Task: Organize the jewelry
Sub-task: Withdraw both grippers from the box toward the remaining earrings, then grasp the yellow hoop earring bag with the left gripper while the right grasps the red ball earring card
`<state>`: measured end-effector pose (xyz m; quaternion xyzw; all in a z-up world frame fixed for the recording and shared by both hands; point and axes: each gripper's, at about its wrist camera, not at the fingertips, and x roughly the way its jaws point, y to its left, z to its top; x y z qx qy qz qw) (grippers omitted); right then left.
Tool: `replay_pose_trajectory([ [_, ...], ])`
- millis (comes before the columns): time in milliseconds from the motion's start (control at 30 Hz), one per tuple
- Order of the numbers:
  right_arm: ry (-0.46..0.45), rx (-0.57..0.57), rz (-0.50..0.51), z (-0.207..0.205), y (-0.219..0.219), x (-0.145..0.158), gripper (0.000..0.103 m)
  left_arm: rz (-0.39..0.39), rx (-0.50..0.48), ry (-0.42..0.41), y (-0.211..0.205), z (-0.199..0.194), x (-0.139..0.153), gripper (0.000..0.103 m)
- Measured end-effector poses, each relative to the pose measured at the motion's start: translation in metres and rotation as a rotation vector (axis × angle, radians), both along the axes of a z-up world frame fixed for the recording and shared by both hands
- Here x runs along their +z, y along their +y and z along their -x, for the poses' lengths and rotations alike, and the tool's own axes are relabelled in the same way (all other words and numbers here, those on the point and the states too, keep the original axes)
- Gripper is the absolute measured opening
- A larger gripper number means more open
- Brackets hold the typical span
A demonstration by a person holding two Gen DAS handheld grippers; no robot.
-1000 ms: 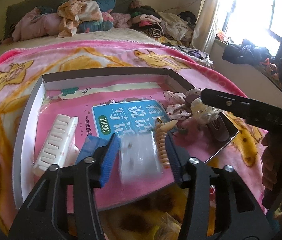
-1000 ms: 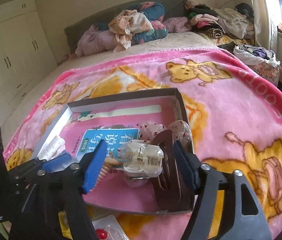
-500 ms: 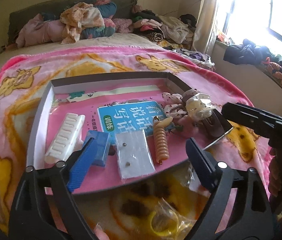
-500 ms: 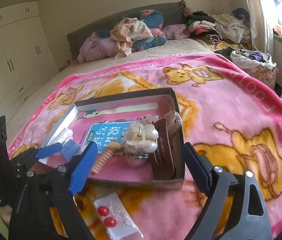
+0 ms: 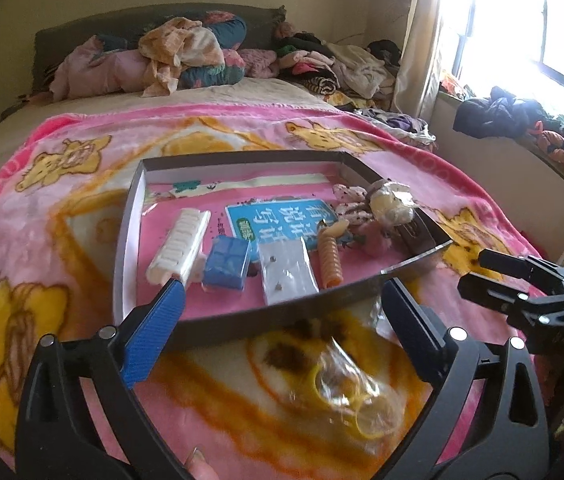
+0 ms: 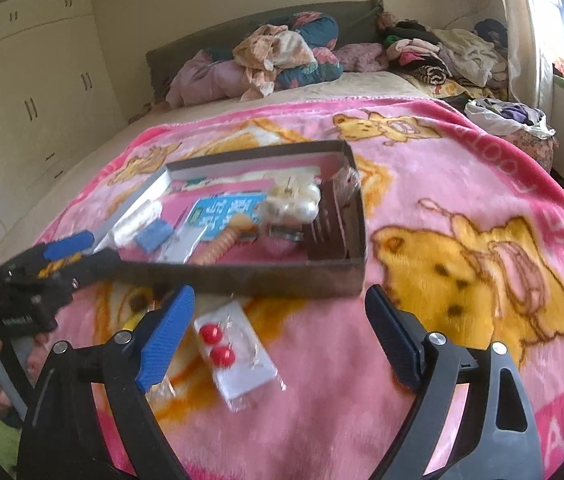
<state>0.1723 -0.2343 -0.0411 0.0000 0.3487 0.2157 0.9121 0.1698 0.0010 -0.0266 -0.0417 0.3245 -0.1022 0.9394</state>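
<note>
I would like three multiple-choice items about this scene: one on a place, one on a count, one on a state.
1. Where does the clear packet with red bead earrings lie?
A. inside the shallow grey cardboard box
B. on the pink bear-print blanket, outside the box
C. on the pillows

2. How many red beads show in that packet?
A. one
B. two
C. four

3. How do the right gripper's jaws stand?
A. open, holding nothing
B. shut on the packet
C. shut on a comb

Answers: 1 B, it rests on the blanket in front of the box. 2 B, two beads show. 3 A, the blue pads stand wide apart.
</note>
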Motion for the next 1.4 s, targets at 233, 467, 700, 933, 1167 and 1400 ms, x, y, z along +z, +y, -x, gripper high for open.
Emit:
replay_pose_trajectory([
  [233, 0.032, 0.066, 0.060, 0.012, 0.008, -0.012, 0.084, -0.038, -0.034, 0.034, 0.001, 0.020, -0.009, 0.090],
  [467, 0.063, 0.100, 0.141, 0.017, 0.019, -0.033, 0.084, -0.059, -0.057, 0.068, 0.004, 0.036, -0.021, 0.090],
  [700, 0.055, 0.131, 0.203, 0.009, 0.032, -0.048, 0.084, -0.067, -0.120, 0.120, -0.008, 0.044, -0.038, 0.090],
  [933, 0.046, 0.175, 0.235, -0.005, 0.039, -0.053, 0.075, -0.029, -0.151, 0.163, -0.020, 0.038, -0.052, 0.090],
  [1167, 0.085, 0.099, 0.112, -0.014, 0.001, -0.047, 0.038, -0.025, -0.129, 0.170, -0.032, 0.021, -0.054, 0.086],
  [1400, 0.096, 0.021, -0.008, -0.011, -0.031, -0.036, 0.038, -0.060, -0.120, 0.150, -0.046, 0.015, -0.052, 0.050],
])
